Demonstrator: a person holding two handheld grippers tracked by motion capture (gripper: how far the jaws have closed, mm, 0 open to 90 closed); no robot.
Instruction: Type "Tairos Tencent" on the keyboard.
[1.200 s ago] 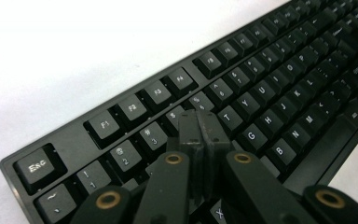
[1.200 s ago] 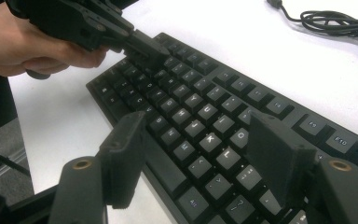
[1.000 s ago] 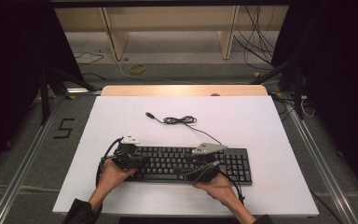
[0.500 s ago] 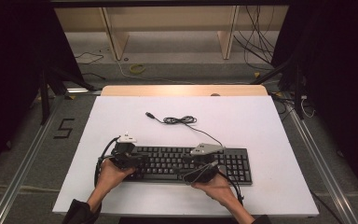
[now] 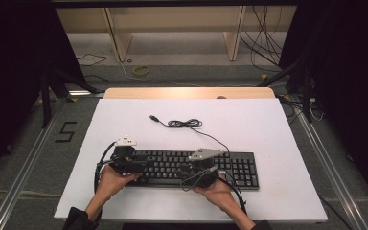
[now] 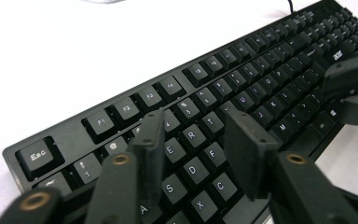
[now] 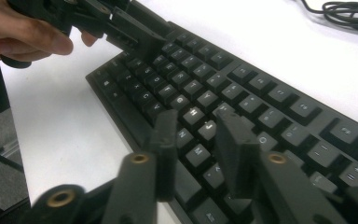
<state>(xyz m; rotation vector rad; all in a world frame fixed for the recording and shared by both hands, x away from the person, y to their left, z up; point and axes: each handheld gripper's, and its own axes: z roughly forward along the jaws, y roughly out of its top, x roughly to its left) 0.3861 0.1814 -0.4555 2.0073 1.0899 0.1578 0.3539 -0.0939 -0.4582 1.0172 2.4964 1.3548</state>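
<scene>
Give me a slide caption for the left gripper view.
Left gripper, open, poised over the left-hand letter keys of a black keyboard on a white table.

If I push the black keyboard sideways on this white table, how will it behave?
The keyboard looks rigid and lies flat, so it will probably slide as one piece, not tip. Pushed near one end, it may pivot. Its cable lies loosely coiled, so it should trail limply.
</scene>
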